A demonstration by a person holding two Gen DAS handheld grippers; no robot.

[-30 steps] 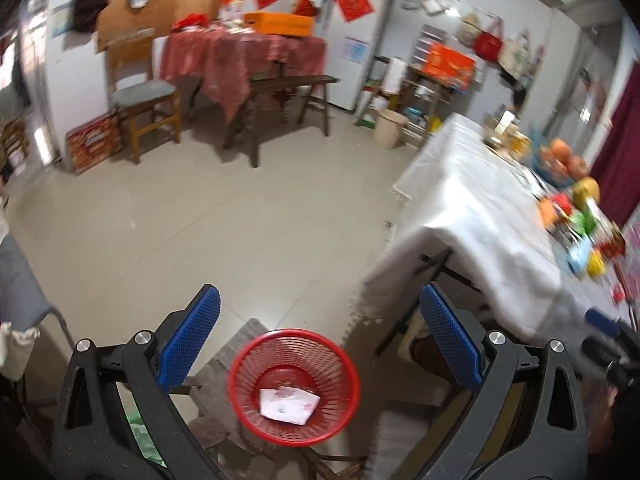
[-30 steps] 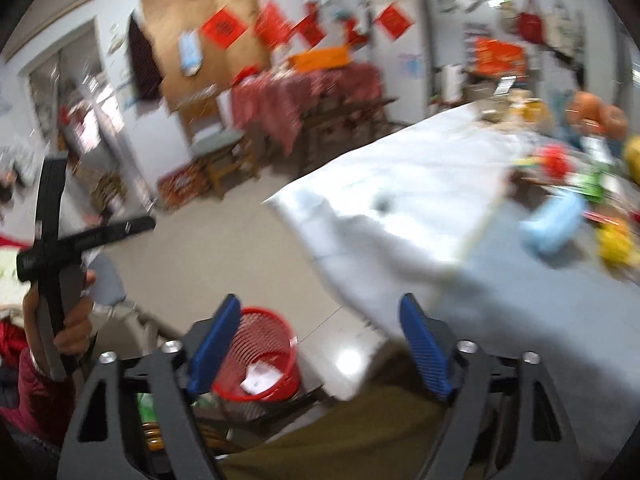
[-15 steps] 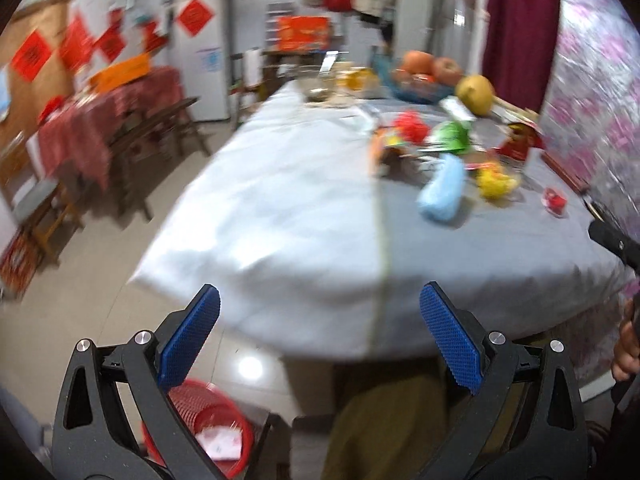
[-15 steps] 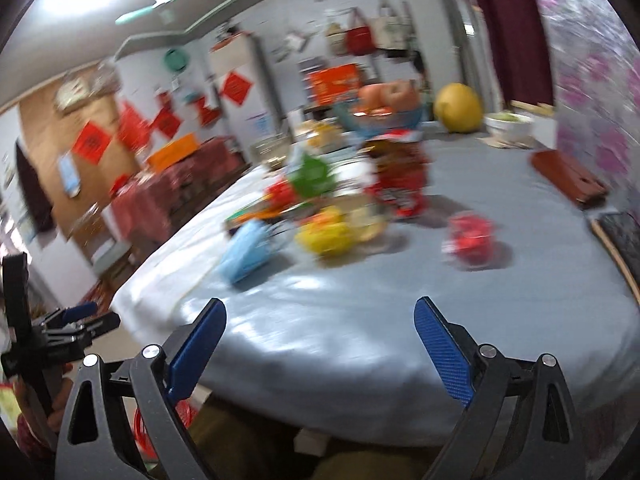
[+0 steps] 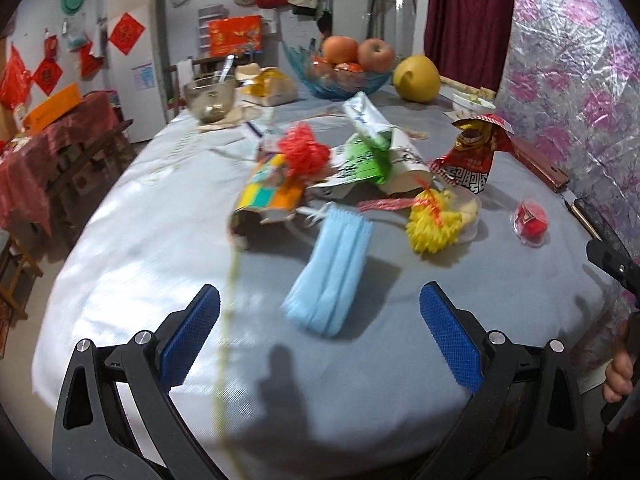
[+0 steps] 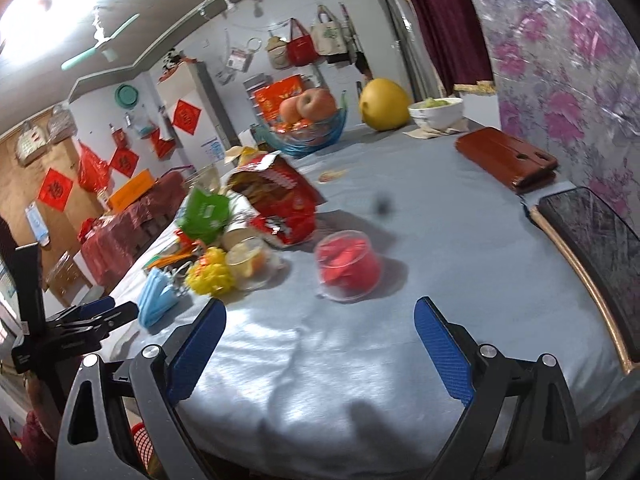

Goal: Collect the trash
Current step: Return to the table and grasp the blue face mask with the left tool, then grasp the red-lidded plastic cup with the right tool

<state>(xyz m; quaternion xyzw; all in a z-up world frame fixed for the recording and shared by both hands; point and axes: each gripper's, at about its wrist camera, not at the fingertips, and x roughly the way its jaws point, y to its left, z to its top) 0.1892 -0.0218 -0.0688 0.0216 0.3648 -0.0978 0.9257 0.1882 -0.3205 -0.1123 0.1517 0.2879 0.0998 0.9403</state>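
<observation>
Blue pads on my left tongs (image 5: 319, 334) stand wide and empty, and so do my right tongs (image 6: 320, 348). A second ago I was looking down at the red basket on the floor; now both views have swung up over the counter (image 5: 380, 380). So I judge the next pickup starts here: the blue face mask (image 5: 330, 274) lies at twelve o'clock of the left tongs, the clear cup of red scraps (image 6: 347, 266) at twelve o'clock of the right.
</observation>
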